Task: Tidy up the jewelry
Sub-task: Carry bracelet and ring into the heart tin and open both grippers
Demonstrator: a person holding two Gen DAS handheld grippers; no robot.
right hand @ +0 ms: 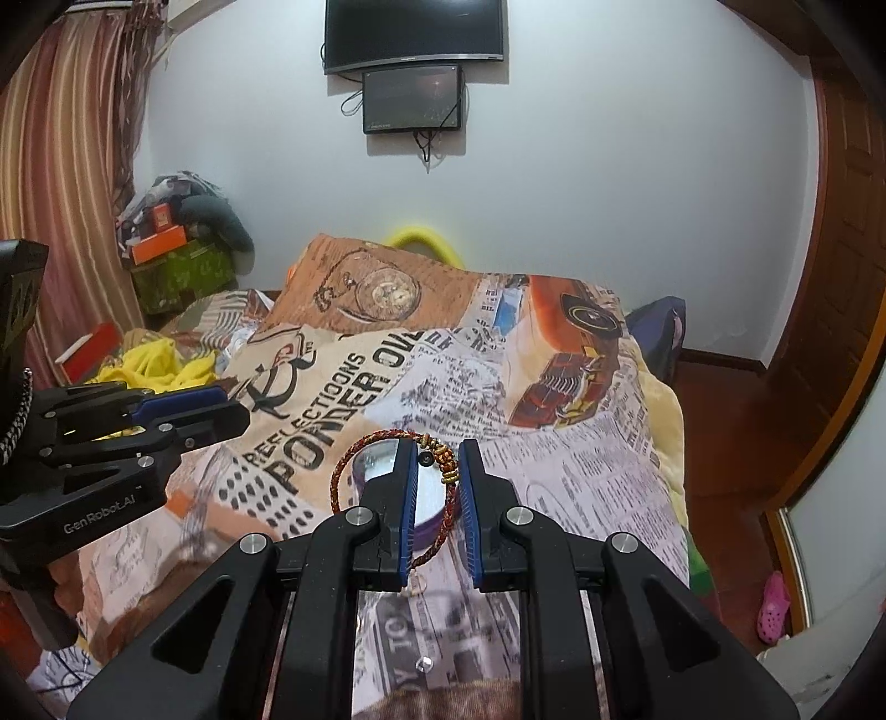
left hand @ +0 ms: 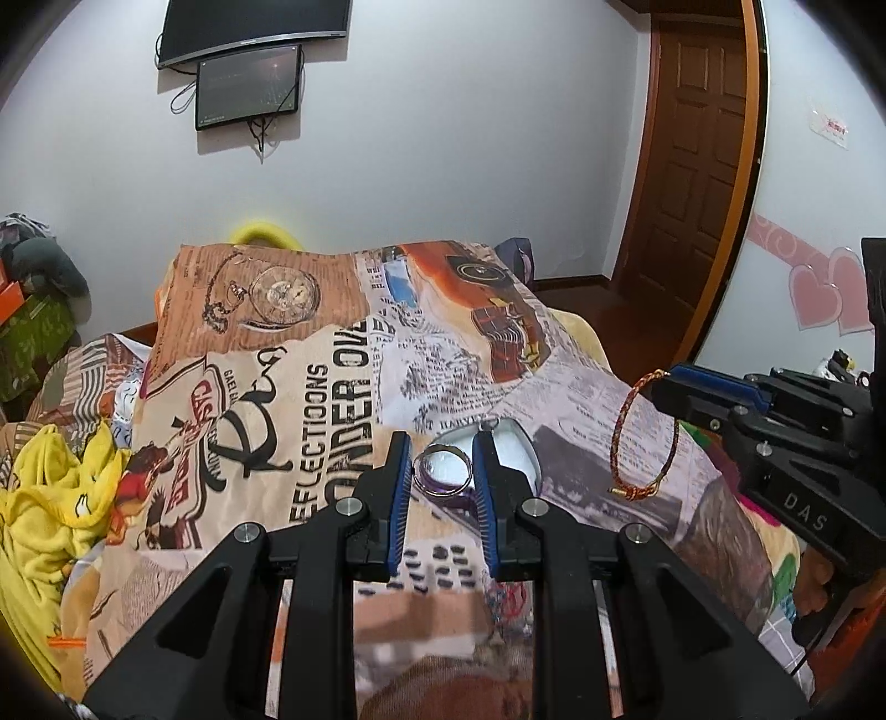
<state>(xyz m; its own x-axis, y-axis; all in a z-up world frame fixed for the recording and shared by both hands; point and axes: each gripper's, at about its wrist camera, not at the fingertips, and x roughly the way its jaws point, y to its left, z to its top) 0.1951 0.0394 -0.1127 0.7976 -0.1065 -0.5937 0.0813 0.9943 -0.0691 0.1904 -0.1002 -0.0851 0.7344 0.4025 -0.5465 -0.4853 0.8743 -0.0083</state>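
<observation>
Holding one red-and-gold braided bracelet [left hand: 645, 435] in my right gripper [right hand: 437, 498], I judge this to be the carry step: the cord is pinched at the tips of the fingers [left hand: 700, 382] in the left wrist view, and it hangs clear of the bed [left hand: 598, 465]. My left gripper [left hand: 443, 487] stands narrowly parted with nothing gripped; a silver ring-like hoop [left hand: 443, 471] shows between its fingers, though I cannot tell whether it touches them. Just beyond the hoop lies one round mirrored case [left hand: 512, 451] with a purple rim, which I take to be the jewelry holder. Next, I would bring the bracelet over that case and release it gently, since the loop is limp and may snag. Beyond the case, one patchwork-print blanket [right hand: 498, 376] covers the bed, and two dark screens [right hand: 412, 33] hang on the far wall.
</observation>
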